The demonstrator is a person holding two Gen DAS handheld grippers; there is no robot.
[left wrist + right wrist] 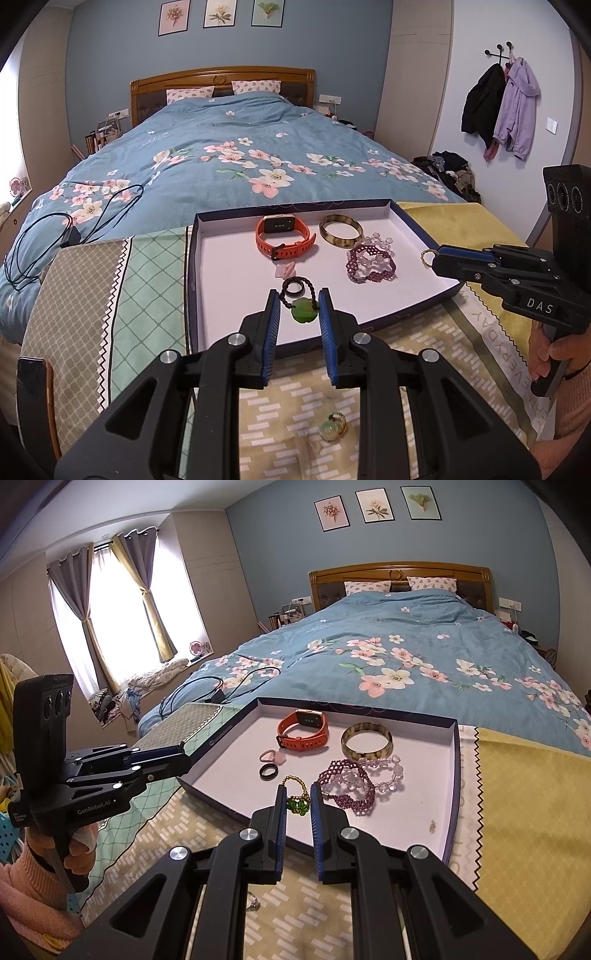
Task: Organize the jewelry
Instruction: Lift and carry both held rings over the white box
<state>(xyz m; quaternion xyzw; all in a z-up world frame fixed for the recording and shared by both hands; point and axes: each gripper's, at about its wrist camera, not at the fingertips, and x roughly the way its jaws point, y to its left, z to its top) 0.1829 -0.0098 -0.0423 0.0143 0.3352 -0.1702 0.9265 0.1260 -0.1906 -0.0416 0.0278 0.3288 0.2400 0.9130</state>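
A dark blue tray point(229, 295) with a white floor lies on cloths at the foot of the bed. It holds an orange smartwatch point(282, 234), a tortoiseshell bangle point(340, 229), a purple beaded bracelet point(369, 264), a clear crystal bracelet point(384, 771), a pink heart ring point(271, 756) and a black ring point(293, 288). My left gripper point(299, 304) is shut on a green pendant point(303, 312) with a dark braided cord, over the tray's near edge. My right gripper point(299, 790) is shut on a gold beaded ring point(297, 802) with green beads, over the tray's near part.
A ring with a pale green stone point(332, 426) lies on the patterned cloth in front of the tray. A phone point(31, 376) rests at the left edge. A charger with black cable point(70, 236) lies on the floral quilt. A hand point(550, 354) grips the right gripper's handle.
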